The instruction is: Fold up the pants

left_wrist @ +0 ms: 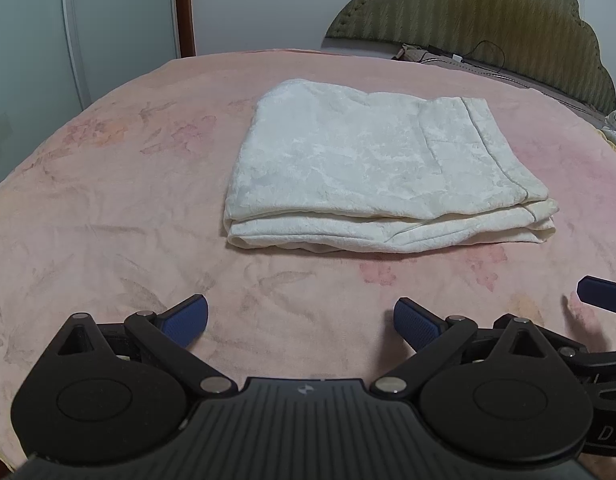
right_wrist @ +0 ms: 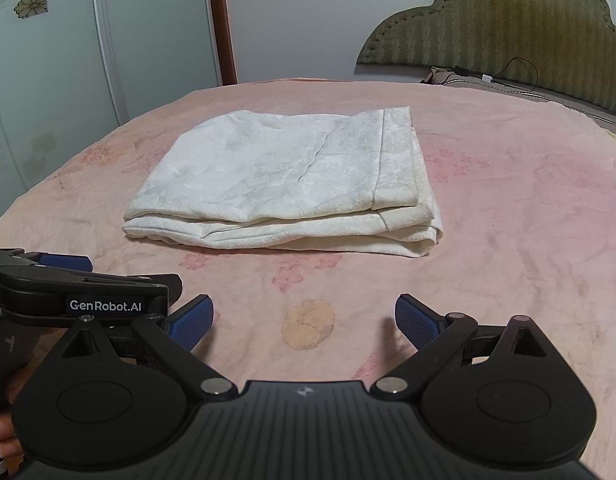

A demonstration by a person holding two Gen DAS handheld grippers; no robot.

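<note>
The white pants (left_wrist: pixel 372 168) lie folded into a flat stacked rectangle on the pink bedspread (left_wrist: pixel 108 208), ahead of both grippers; they also show in the right wrist view (right_wrist: pixel 284 184). My left gripper (left_wrist: pixel 301 322) is open and empty, held back from the near edge of the pants. My right gripper (right_wrist: pixel 304 320) is open and empty, also short of the pants. The two grippers are side by side: a right fingertip (left_wrist: pixel 600 292) shows at the left view's right edge, and the left gripper's body (right_wrist: pixel 80 292) shows at the right view's left edge.
A green padded headboard (right_wrist: pixel 504 28) stands at the back right with a black cable (right_wrist: pixel 520 72) and a small pillow along it. Wardrobe doors (right_wrist: pixel 48 60) and a brown door frame (right_wrist: pixel 224 20) stand beyond the bed's far left edge.
</note>
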